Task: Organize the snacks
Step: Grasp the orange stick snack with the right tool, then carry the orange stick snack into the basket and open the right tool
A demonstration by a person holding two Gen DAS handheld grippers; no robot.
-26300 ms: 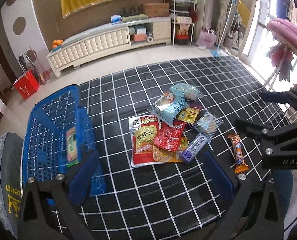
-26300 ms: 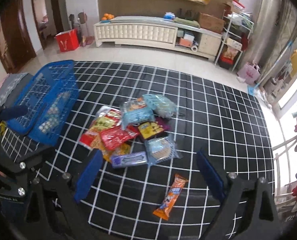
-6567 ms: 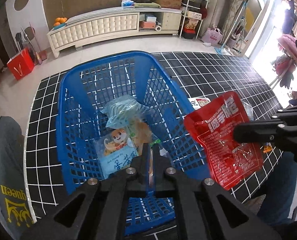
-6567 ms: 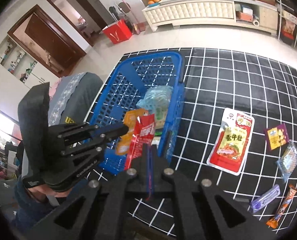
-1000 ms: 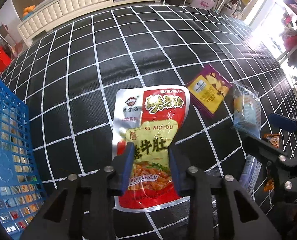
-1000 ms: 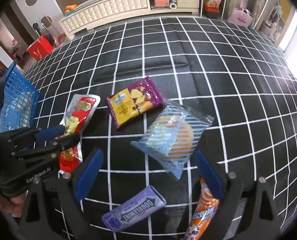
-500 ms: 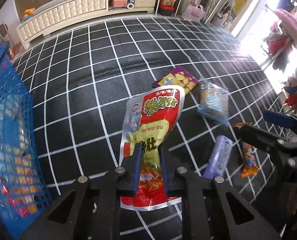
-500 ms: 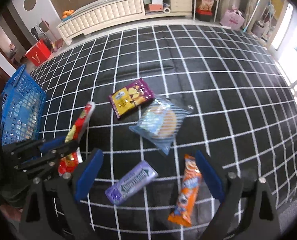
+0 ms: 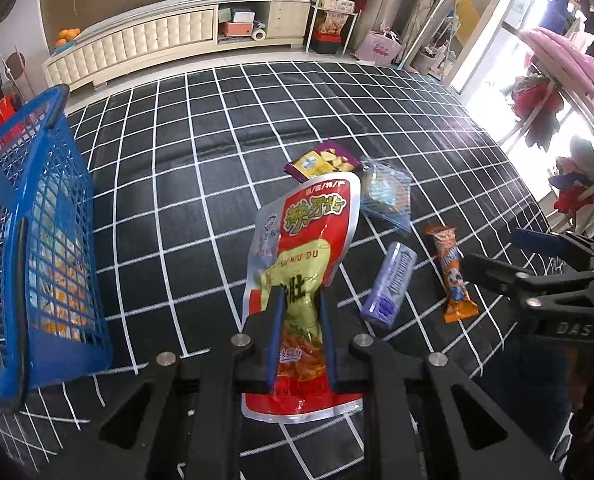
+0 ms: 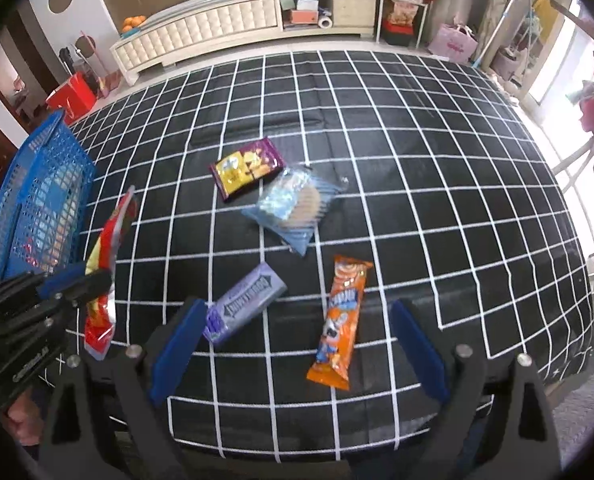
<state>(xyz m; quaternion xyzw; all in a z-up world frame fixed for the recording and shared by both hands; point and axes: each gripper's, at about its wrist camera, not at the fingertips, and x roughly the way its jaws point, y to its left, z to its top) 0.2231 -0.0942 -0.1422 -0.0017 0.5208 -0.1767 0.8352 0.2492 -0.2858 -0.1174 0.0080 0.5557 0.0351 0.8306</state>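
Note:
My left gripper (image 9: pixel 299 300) is shut on a large red and silver snack pouch (image 9: pixel 309 236) and holds it up above the black checked cloth; the pouch also shows edge-on in the right wrist view (image 10: pixel 107 256). The blue basket (image 9: pixel 29 240) with several snacks inside stands to the left. My right gripper (image 10: pixel 297 340) is open and empty above a purple gum pack (image 10: pixel 245 306) and an orange bar (image 10: pixel 339 320). A purple-yellow packet (image 10: pixel 247 168) and a clear blue cracker bag (image 10: pixel 297 204) lie farther back.
The cloth-covered table (image 10: pixel 437 160) ends at its front edge close to my right gripper. A white low cabinet (image 10: pixel 217 28) stands along the far wall. A red bag (image 10: pixel 73 98) sits on the floor at the left.
My left gripper has closed on the red pouch and lifted it off the cloth. Both grippers have pulled back and up. The right gripper stays open.

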